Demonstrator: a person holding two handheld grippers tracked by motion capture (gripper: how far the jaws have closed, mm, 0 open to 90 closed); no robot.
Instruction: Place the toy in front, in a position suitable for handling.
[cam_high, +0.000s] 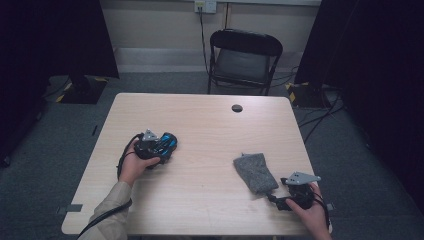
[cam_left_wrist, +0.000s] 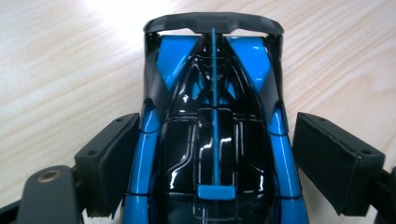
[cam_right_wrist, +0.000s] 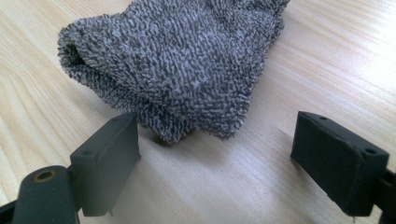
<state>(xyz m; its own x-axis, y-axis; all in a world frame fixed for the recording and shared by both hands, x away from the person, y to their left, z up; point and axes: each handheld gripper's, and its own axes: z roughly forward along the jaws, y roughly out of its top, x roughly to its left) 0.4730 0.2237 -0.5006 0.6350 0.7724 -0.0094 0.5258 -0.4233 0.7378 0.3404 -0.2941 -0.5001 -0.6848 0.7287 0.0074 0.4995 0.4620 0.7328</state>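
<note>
The toy car (cam_left_wrist: 212, 140) lies lengthwise between the open left gripper (cam_left_wrist: 205, 163); the cloth (cam_right_wrist: 177, 70) sits just ahead of the open, empty right gripper (cam_right_wrist: 215, 158).

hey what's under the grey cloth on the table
The cloth lies folded straight on the bare table. Its fold opens at one end, dark inside. Whatever its layers cover cannot be seen. The right tongs stand open just short of it.

Toy car and folded cloth on the wooden table

The glossy blue-and-black plastic toy race car (cam_high: 164, 144) sits upright on its wheels on the table's left half, a dark rear wing (cam_left_wrist: 213, 22) spanning one end and a thin blue fin along its spine. The grey, nubby knitted cloth (cam_high: 255, 172), folded into a rumpled wedge, lies flat on the right half, well apart from the car.
</note>
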